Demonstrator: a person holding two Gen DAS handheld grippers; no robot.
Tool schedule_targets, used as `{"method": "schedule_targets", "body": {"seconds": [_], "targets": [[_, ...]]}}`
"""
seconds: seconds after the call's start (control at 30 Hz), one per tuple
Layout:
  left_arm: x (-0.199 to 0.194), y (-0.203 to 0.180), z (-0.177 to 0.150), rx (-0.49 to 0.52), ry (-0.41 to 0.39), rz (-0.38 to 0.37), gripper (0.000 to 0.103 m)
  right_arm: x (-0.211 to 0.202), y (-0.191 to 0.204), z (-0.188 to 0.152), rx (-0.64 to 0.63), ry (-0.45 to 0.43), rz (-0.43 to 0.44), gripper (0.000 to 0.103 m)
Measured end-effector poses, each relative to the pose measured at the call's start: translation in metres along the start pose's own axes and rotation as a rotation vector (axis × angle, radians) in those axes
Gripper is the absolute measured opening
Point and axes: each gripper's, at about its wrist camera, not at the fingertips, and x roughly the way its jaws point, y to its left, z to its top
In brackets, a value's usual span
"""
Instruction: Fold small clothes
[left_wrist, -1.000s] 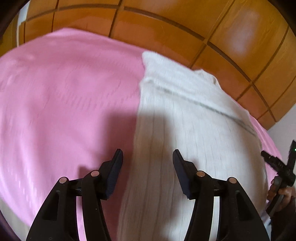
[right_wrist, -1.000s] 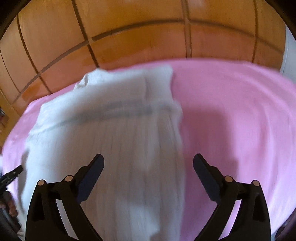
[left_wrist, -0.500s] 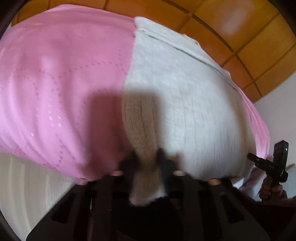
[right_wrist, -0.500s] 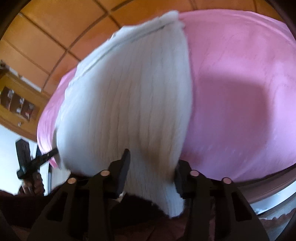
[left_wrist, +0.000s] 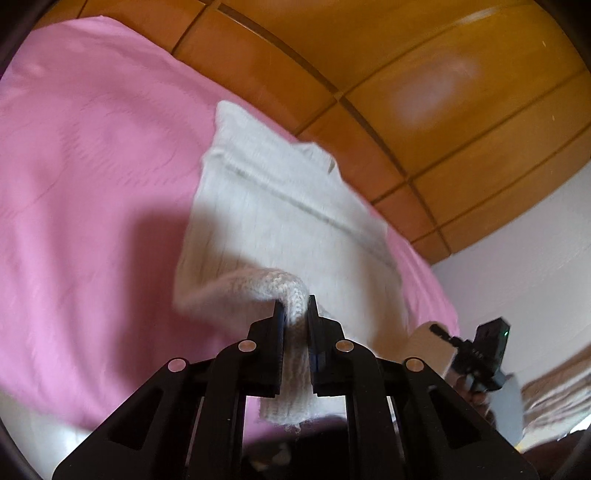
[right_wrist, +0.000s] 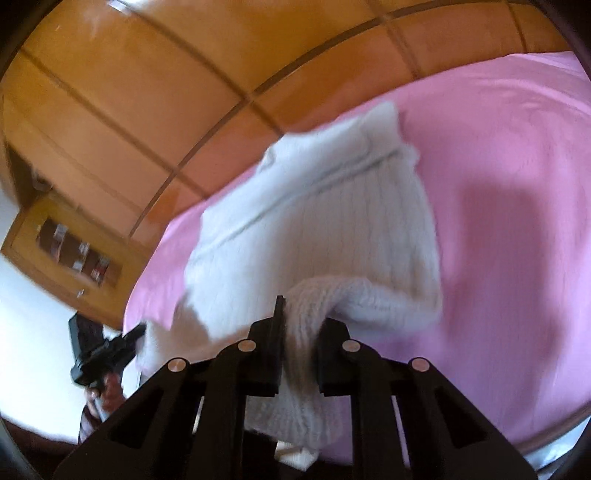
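1. A white ribbed knit garment lies on a pink bedspread, its far end toward the wooden panelled headboard at 12 o'clock in both wrist views.
2. The left gripper has just been closing its jaws, and they now pinch a near corner of the knit — a rolled fold of it arches up out of the jaws toward 11 o'clock, and a loose tail hangs down between the black fingers toward 6 o'clock.
3. The right gripper has likewise just been closing; its jaws are clamped on the other near corner of the garment, the thick ribbed cloth bulging up toward 1 o'clock and a flap drooping below the jaws toward 6 o'clock.
4. Both pinched corners stand lifted off the bedspread, while the body of the garment beyond them rests on it, blurred.
5. In the left wrist view the right gripper shows at about 4 o'clock, at the garment's right near edge; part of a hand shows under it.
6. In the right wrist view the left gripper shows at about 8 o'clock, at the garment's left near edge — with a hand below it.
7. A wooden shelf unit stands at 9 o'clock in the right wrist view, beside the bed; its contents are too blurred to tell.
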Motion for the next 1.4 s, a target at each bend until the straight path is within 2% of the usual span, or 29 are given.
{"method": "schedule_targets", "body": {"seconds": [0.17, 0.3, 0.33, 0.37, 0.4, 0.43, 0.47, 0.53, 0.7, 0.77, 0.83, 0.9, 0.93, 0.97, 1.0, 1.03, 1.13, 1.23, 1.4], "targets": [[0.04, 0.005, 0.048, -0.035, -0.037, 0.079, 0.01, 0.03, -0.02, 0.036, 0.082, -0.033, -0.069, 0.012], [0.056, 0.012, 0.073, -0.057, -0.065, 0.141, 0.011, 0.046, -0.032, 0.055, 0.099, -0.041, -0.098, 0.015], [0.056, 0.014, 0.076, -0.055, -0.079, 0.163, 0.011, 0.048, -0.032, 0.058, 0.104, -0.044, -0.091, 0.023], [0.056, 0.016, 0.078, -0.049, -0.09, 0.194, 0.016, 0.043, -0.037, 0.061, 0.111, -0.047, -0.079, 0.033], [0.054, 0.019, 0.078, -0.04, -0.093, 0.221, 0.037, 0.041, -0.04, 0.062, 0.115, -0.052, -0.067, 0.064], [0.051, 0.022, 0.076, -0.04, -0.102, 0.23, 0.048, 0.036, -0.041, 0.061, 0.115, -0.072, -0.061, 0.078], [0.048, 0.026, 0.075, -0.043, -0.112, 0.229, 0.058, 0.03, -0.039, 0.06, 0.109, -0.095, -0.06, 0.081], [0.041, 0.035, 0.066, -0.022, -0.096, 0.212, 0.058, 0.016, -0.041, 0.055, 0.084, -0.122, -0.079, 0.088], [0.037, 0.05, 0.032, 0.034, -0.026, 0.208, 0.058, 0.008, -0.05, 0.032, 0.028, -0.084, -0.138, 0.089], [0.04, 0.049, 0.023, 0.057, -0.02, 0.194, 0.058, 0.018, -0.049, 0.019, -0.013, -0.045, -0.17, 0.084], [0.046, 0.042, 0.019, 0.092, -0.023, 0.196, 0.058, 0.034, -0.043, 0.011, -0.068, -0.009, -0.201, 0.064], [0.052, 0.037, 0.02, 0.105, -0.034, 0.199, 0.058, 0.049, -0.033, 0.008, -0.128, -0.01, -0.27, 0.055], [0.056, 0.034, 0.021, 0.108, -0.027, 0.207, 0.058, 0.053, -0.03, 0.008, -0.144, -0.014, -0.285, 0.044], [0.059, 0.032, 0.021, 0.116, -0.02, 0.212, 0.047, 0.058, -0.026, 0.01, -0.159, -0.016, -0.302, 0.036], [0.063, 0.028, 0.021, 0.133, -0.001, 0.222, 0.029, 0.06, -0.023, 0.012, -0.156, -0.012, -0.3, 0.024], [0.066, 0.026, 0.021, 0.151, 0.023, 0.224, 0.024, 0.059, -0.021, 0.014, -0.147, -0.008, -0.293, 0.017], [0.061, 0.021, 0.016, 0.172, 0.017, 0.235, 0.018, 0.044, -0.015, 0.013, -0.135, -0.014, -0.269, 0.014], [0.049, 0.024, 0.01, 0.138, 0.01, 0.198, 0.016, 0.027, -0.013, 0.01, -0.117, -0.021, -0.226, 0.012], [0.028, 0.019, -0.006, 0.142, 0.013, 0.163, 0.014, 0.007, -0.003, -0.004, -0.104, -0.015, -0.173, 0.01]]}}
